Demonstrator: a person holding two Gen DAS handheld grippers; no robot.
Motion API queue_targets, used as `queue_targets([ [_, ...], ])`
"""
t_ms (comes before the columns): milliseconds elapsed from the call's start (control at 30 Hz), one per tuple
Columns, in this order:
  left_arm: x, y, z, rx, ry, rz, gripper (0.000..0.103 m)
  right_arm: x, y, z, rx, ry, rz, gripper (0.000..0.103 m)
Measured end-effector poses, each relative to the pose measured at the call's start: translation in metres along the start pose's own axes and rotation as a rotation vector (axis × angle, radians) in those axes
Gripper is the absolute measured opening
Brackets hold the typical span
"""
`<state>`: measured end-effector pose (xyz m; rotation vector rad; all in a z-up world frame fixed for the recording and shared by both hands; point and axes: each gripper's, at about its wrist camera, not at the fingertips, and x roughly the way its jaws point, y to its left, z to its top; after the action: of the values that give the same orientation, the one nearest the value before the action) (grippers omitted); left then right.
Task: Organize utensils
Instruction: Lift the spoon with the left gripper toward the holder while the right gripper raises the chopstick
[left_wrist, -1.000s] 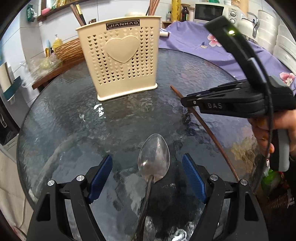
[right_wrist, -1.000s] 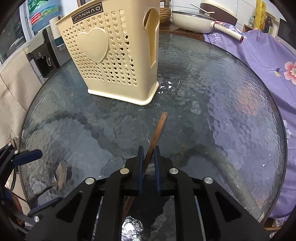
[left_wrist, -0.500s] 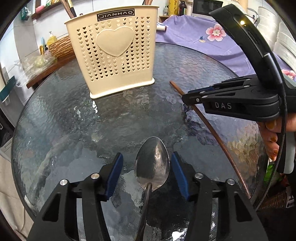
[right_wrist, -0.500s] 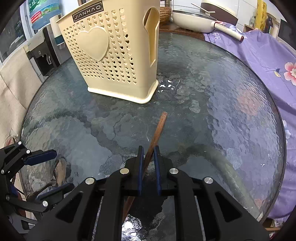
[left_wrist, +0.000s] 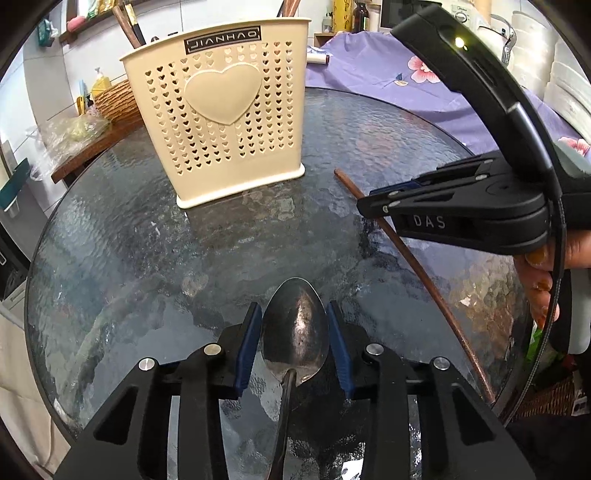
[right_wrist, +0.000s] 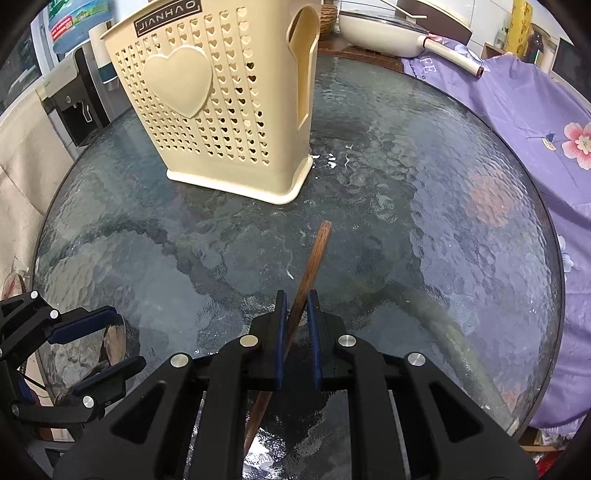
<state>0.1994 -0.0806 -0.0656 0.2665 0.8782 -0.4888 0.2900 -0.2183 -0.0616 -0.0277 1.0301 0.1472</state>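
A metal spoon (left_wrist: 295, 332) lies on the round glass table (left_wrist: 147, 258), bowl pointing away from me. My left gripper (left_wrist: 294, 317) is closing around that bowl, and its blue pads (left_wrist: 248, 339) touch the bowl's two edges. A dark wooden chopstick (right_wrist: 314, 254) sticks out forward and slightly right from my right gripper (right_wrist: 296, 306), which is shut on its shaft low over the glass. The cream perforated utensil holder (left_wrist: 221, 122) with a heart on its face stands upright at the far side of the table. Seen from the left wrist, the right gripper (left_wrist: 369, 201) hangs to the right with the chopstick (left_wrist: 417, 266) running under it.
A purple flowered cloth (right_wrist: 535, 110) covers the surface beyond the table's right edge. A cream pan (right_wrist: 380, 33) sits behind the holder (right_wrist: 221, 110). A wicker basket (left_wrist: 114, 99) and bottles stand on a wooden shelf at far left. A hand (left_wrist: 546, 280) holds the right gripper.
The left gripper's jaws have closed in from wide apart to the spoon bowl's edges, and the holder looks slightly nearer. The right gripper has kept still with the chopstick.
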Motion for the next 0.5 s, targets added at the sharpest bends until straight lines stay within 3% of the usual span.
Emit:
queue_targets([
  [267, -0.014, 0.001, 0.007, -0.031, -0.062, 0.016, 0.035, -0.001, -0.017, 0.001, 0.072, -0.022, 0.062, 0.007],
  [500, -0.032, 0.009, 0.014, -0.076, -0.140, 0.034, 0.035, -0.015, -0.031, 0.006, 0.138, -0.094, 0.133, 0.007],
])
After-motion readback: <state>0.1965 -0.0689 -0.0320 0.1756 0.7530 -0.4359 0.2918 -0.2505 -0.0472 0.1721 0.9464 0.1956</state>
